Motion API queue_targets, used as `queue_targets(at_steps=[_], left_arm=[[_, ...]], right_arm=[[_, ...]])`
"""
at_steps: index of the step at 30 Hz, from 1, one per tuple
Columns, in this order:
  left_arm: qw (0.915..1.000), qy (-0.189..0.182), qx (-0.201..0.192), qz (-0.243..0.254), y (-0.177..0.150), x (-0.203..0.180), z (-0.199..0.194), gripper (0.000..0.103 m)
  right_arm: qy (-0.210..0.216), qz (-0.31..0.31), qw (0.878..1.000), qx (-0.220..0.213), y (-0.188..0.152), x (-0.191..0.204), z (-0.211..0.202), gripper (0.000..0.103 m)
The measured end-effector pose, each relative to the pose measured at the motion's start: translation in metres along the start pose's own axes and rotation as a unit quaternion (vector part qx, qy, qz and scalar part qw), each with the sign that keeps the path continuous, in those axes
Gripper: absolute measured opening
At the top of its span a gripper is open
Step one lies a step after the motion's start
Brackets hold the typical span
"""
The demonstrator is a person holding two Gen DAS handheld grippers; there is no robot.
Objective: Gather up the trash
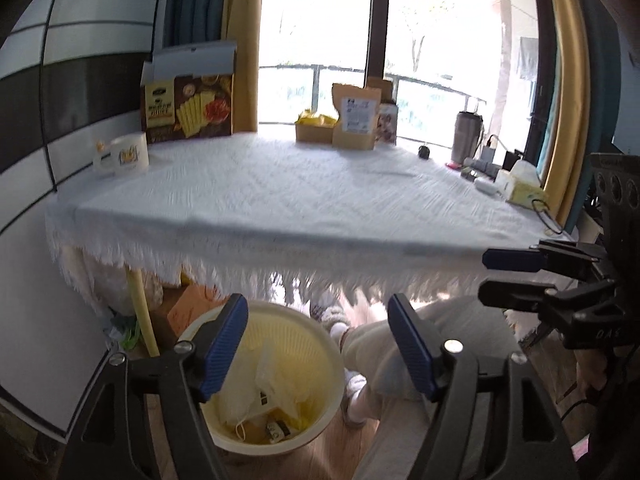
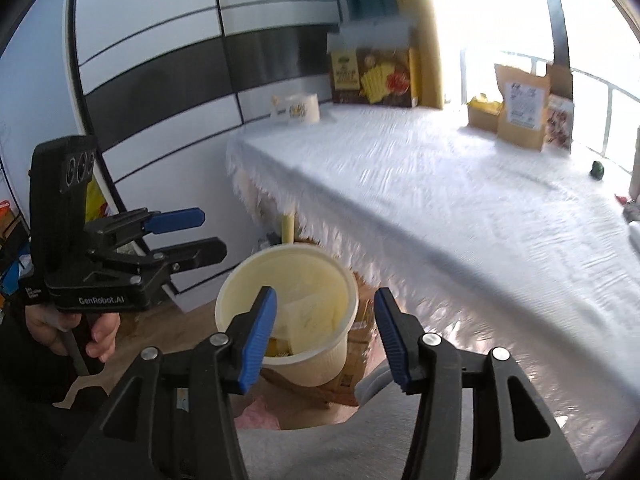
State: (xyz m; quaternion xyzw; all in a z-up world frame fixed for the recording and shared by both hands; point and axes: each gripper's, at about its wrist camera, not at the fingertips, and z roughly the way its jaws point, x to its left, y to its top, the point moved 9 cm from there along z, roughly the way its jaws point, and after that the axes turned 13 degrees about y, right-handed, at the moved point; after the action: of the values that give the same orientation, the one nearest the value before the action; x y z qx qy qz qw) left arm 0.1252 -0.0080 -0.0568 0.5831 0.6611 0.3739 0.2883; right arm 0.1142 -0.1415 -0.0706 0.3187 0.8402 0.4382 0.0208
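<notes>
Right gripper (image 2: 324, 336) spread empty above pale trash bin (image 2: 248, 276) holding wrappers; left gripper (image 2: 204, 232) alongside, also parted; white-clothed worktop (image 2: 460, 208) rightward.

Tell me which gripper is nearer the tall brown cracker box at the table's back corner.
Left. The left gripper is on the cracker box side; the right gripper is farther along the table edge. Both over the bin.

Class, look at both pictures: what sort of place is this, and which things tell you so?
Probably a room in a home: a table with a fringed white cloth, curtains by a balcony window, and a yellow bin holding trash.
</notes>
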Motion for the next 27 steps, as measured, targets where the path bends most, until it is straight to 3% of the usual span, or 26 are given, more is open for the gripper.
queue_targets(at_steps=[6,11,16,18,27], left_arm=[[0.9992,-0.018,-0.036,-0.008,0.018,-0.012,-0.026,0.082],[0.9958,-0.001,-0.086,-0.033,0.039,-0.004,-0.050,0.086],[0.9892,-0.011,-0.135,-0.056,0.057,0.006,-0.074,0.093],[0.9887,-0.004,-0.143,-0.045,0.060,0.006,-0.078,0.098],[0.9837,-0.010,-0.179,-0.017,0.062,-0.002,-0.091,0.100]], right_arm=[[-0.017,-0.012,0.999,-0.047,0.024,0.009,-0.041,0.063],[-0.028,-0.031,0.996,-0.083,0.042,0.021,-0.073,0.072],[-0.040,-0.044,0.992,-0.114,0.060,0.031,-0.101,0.074],[-0.048,-0.049,0.990,-0.125,0.067,0.033,-0.112,0.074],[-0.066,-0.063,0.985,-0.149,0.082,0.045,-0.134,0.084]])
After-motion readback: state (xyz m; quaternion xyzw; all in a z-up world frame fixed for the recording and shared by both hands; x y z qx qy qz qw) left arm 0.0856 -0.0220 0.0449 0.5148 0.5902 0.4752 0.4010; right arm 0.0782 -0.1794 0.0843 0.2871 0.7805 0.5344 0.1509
